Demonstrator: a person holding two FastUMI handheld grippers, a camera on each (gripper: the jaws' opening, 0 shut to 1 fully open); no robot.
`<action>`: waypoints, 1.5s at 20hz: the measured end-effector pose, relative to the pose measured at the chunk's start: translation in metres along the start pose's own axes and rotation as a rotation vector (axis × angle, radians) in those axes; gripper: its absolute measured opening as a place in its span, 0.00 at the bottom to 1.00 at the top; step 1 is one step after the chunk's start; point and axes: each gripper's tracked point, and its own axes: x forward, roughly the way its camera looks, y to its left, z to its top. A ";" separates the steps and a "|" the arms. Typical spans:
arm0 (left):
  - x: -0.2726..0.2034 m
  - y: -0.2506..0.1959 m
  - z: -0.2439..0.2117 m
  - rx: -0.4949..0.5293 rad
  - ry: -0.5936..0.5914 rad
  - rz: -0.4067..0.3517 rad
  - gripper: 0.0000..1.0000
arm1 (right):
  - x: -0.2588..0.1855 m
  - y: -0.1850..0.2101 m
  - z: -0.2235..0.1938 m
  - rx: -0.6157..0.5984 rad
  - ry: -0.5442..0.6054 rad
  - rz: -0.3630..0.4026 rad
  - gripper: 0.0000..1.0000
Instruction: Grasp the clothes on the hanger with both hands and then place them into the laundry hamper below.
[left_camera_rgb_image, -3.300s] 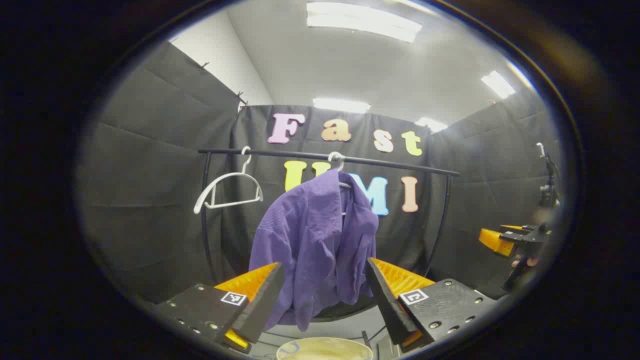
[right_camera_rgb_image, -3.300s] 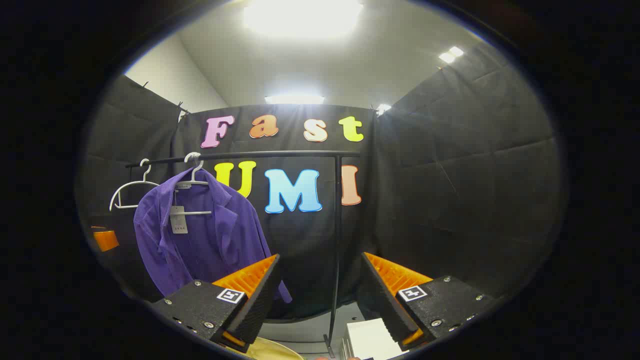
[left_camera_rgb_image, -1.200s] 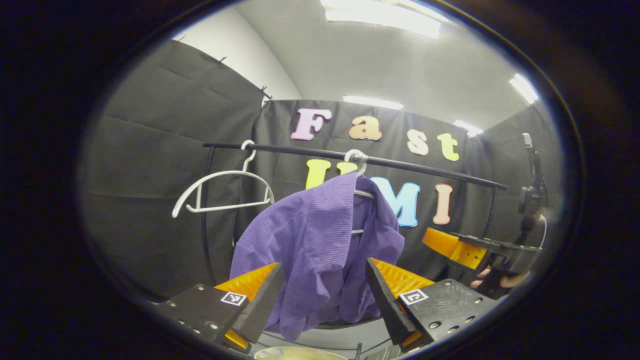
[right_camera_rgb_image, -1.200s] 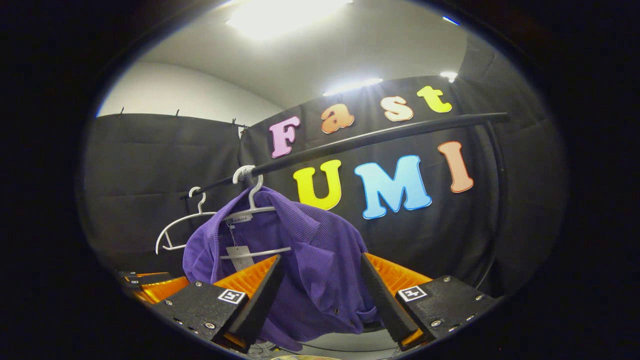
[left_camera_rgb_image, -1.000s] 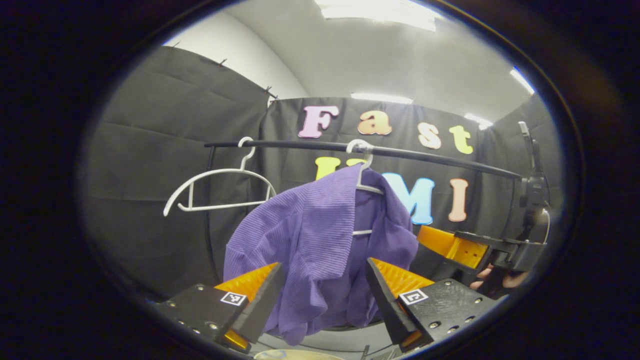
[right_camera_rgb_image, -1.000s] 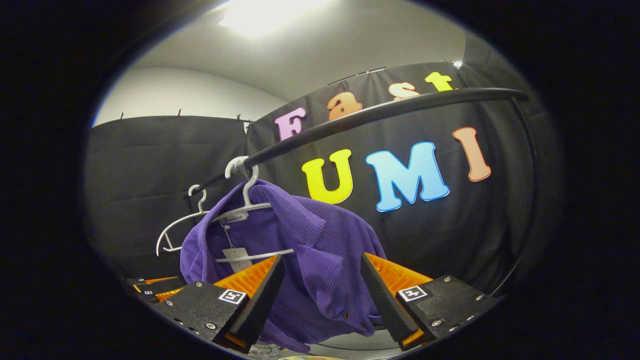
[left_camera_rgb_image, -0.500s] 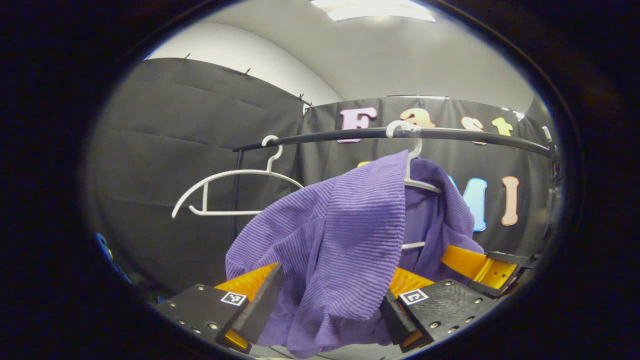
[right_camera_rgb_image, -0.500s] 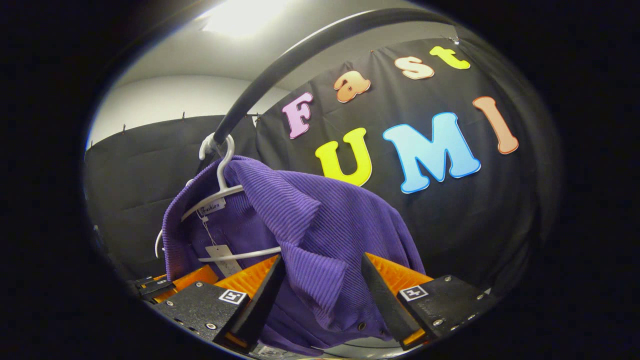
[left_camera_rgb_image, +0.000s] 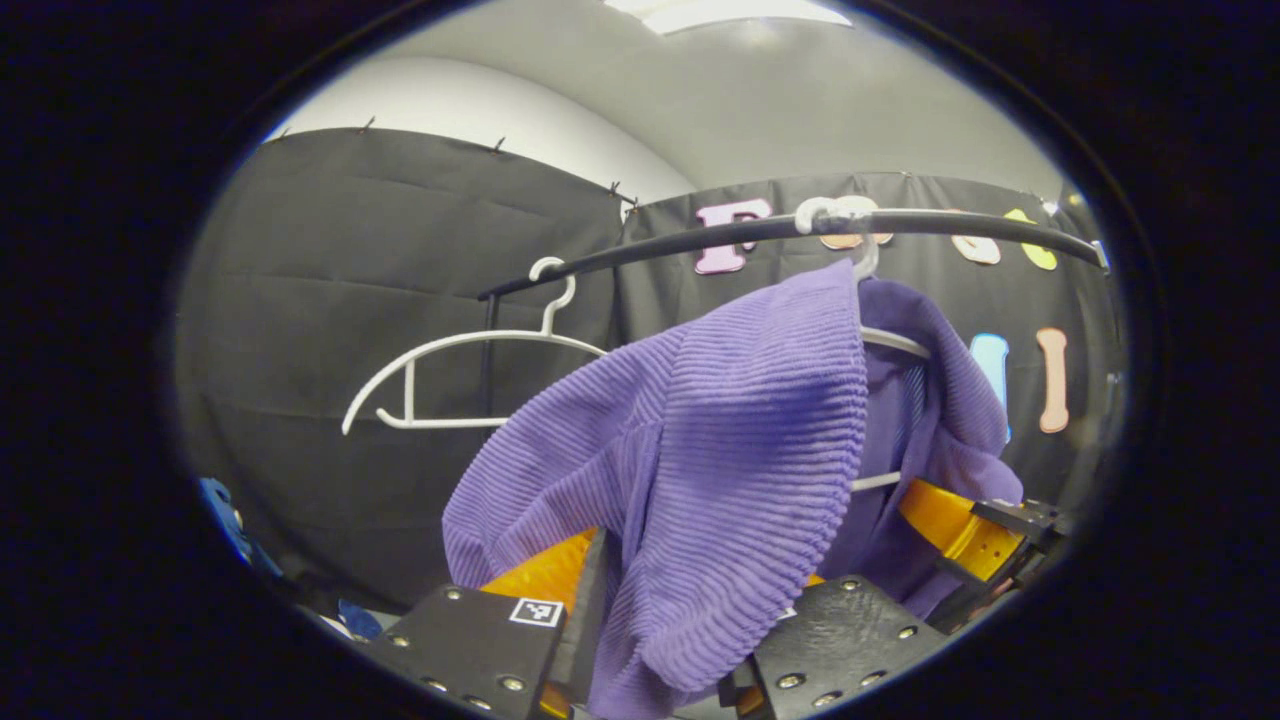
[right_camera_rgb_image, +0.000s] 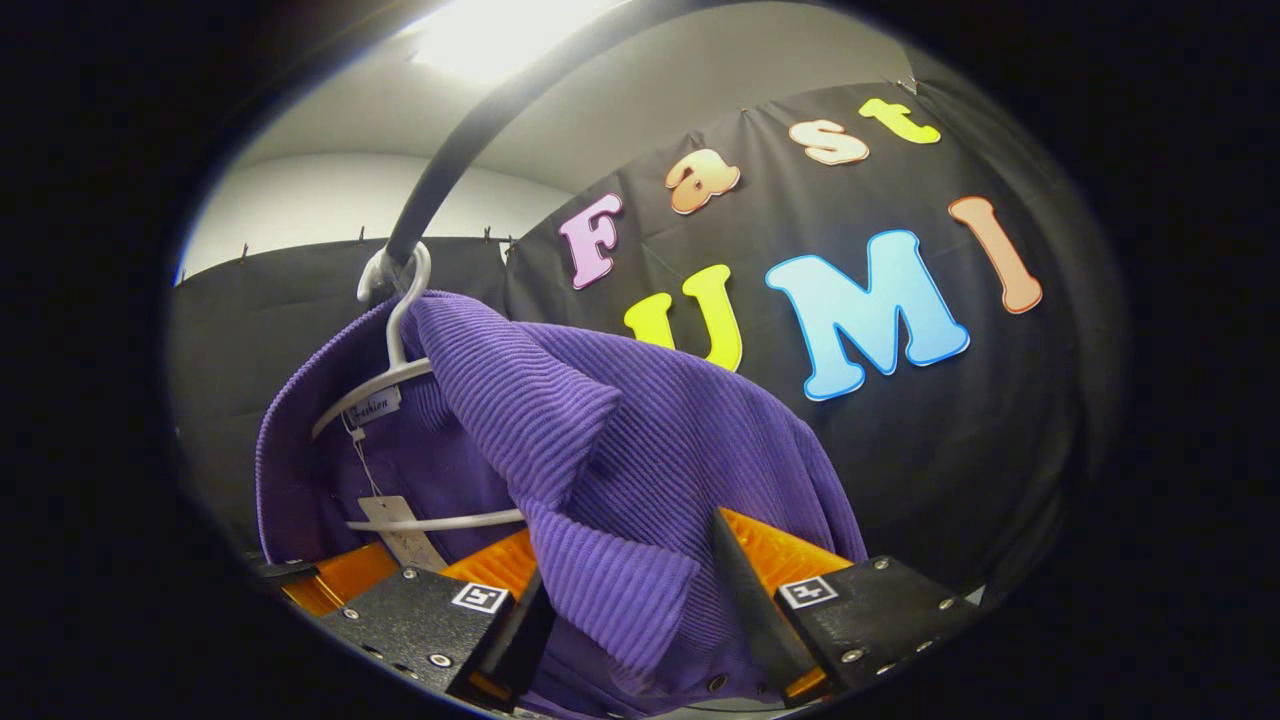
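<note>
- Purple ribbed garment: draped on a white hanger, hung from the black rail. Largest item in the left gripper view, spreading from 1 o'clock down to 6 o'clock. In the right gripper view, spread from 9 o'clock to 5 o'clock, collar open, paper tag dangling at 8 o'clock.
- Black rail: curved across the top of the left gripper view from 11 to 2 o'clock; in the right gripper view rising from 10 toward 12 o'clock, hanger hook looped over it.
- Left gripper: at 6 o'clock in its own view, jaws drawn narrow with a fold of the garment between the fingers; right-hand finger mostly hidden by cloth, so firm pinch on both sides cannot be told. Also glimpsed in the right gripper view at 8 o'clock, beside the garment's lower edge.
- Right gripper: at 6 o'clock in its own view, jaws at a moderate gap, garment's front edge bulging between the fingers and against both inner faces; true grip not certain. Seen farther off in the left gripper view at 4 o'clock, touching the garment's far side.
- Empty white hanger: on the same rail, at 9 to 10 o'clock in the left gripper view, well apart from the garment's hook.
</note>
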 end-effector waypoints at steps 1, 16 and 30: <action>-0.001 0.003 0.001 0.005 0.000 -0.004 0.41 | 0.000 0.000 0.001 -0.004 -0.003 -0.004 0.74; -0.032 -0.002 0.016 -0.042 -0.020 -0.137 0.00 | -0.024 -0.018 0.025 -0.068 -0.011 0.025 0.05; -0.036 0.079 0.087 -0.057 -0.152 0.016 0.00 | -0.029 -0.040 0.075 -0.216 -0.200 -0.047 0.05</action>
